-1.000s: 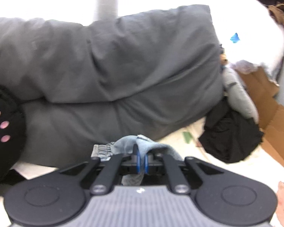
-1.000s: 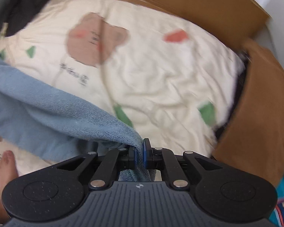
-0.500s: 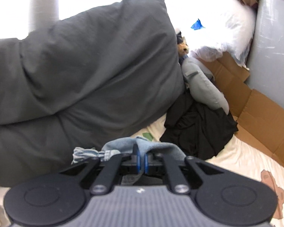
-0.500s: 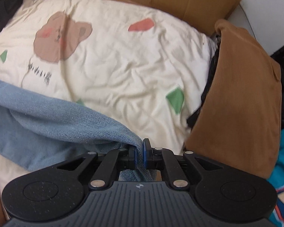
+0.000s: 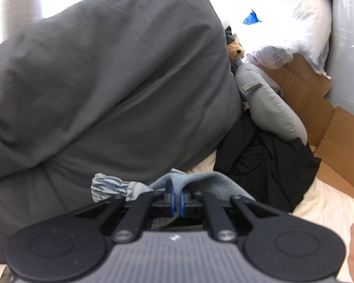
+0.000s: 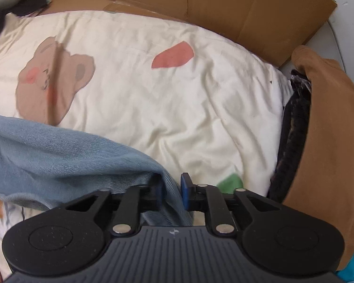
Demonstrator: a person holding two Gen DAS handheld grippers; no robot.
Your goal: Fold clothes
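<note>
Since half a second ago the right tongs (image 6: 171, 189) have parted: their blue pads, then pinched tight on the denim, now stand a clear gap apart with the cloth lying loosely between them, touching the left pad. The left tongs (image 5: 176, 194) have swung only slightly and remain closed hard on a bunched edge of the same blue denim garment (image 6: 59, 155), with a frayed striped hem (image 5: 108, 186) sticking out to their left.

The garment lies draped over the cream bed sheet (image 6: 165, 108) with its bear print, one end gathered at each pair of tongs. How many folds it already carries cannot be read, because neither view shows its whole outline. My judgement is that a fold is partway: one end is being let go while the other is held, and the garment is not a tidy flat packet in what can be seen.

The left view alone shows the big grey duvet (image 5: 111, 77), a heap of black clothing (image 5: 266, 162), a grey cushion (image 5: 269, 103) and a small plush toy (image 5: 236, 52). The right view alone shows the open stretch of sheet, the cardboard (image 6: 224, 7) behind it, and a brown garment (image 6: 328, 141) piled at the bed's edge over something dark.
</note>
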